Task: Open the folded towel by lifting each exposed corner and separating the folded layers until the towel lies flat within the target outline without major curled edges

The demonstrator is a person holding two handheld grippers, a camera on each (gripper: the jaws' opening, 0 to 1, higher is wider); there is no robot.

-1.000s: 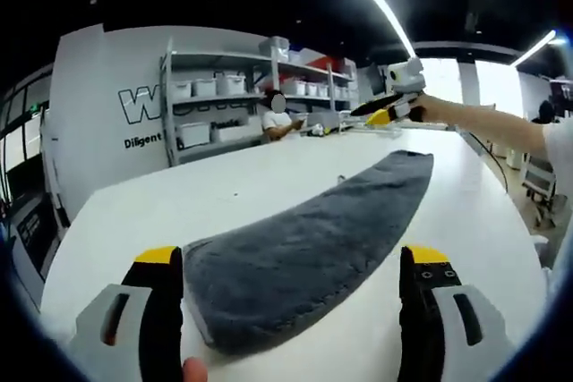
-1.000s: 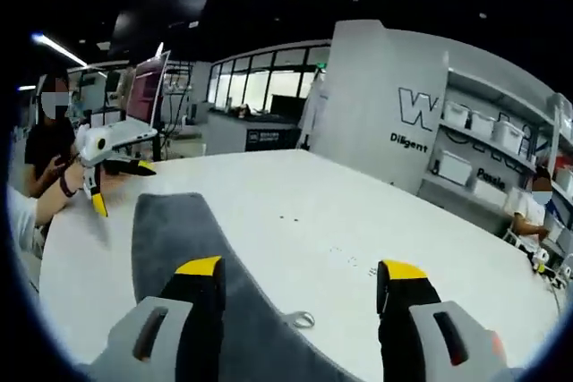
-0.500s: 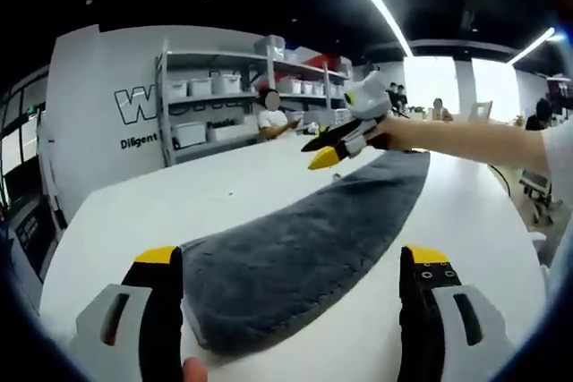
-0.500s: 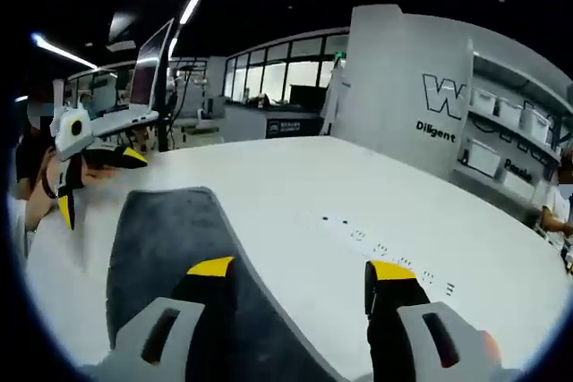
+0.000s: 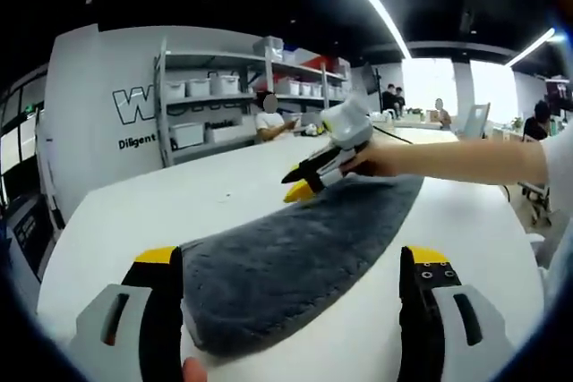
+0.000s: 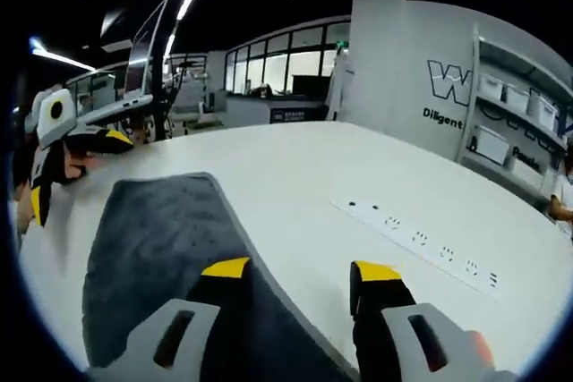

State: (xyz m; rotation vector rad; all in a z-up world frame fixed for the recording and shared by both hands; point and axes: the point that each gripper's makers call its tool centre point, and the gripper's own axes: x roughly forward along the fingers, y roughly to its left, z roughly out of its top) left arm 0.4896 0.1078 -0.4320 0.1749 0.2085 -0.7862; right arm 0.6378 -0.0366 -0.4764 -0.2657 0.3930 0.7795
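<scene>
White bench [image 5: 224, 190] carries a folded grey towel [image 5: 286, 252]. Wall lettering [image 6: 452, 115] reads "Diligent" under a big "W". Right gripper [image 5: 300, 187] has dropped onto the towel's far end since a second ago, jaws near closed. Left gripper [image 5: 291, 261] stays wide, straddling the near end, holding nothing.

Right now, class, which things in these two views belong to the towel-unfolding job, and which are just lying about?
Part of the job:
- folded grey towel
- left hand-held gripper, open at the towel's near end
- right hand-held gripper, open at the other end
- white table

Just lying about:
- power strip on the table
- shelves with white bins
- laptop
</scene>
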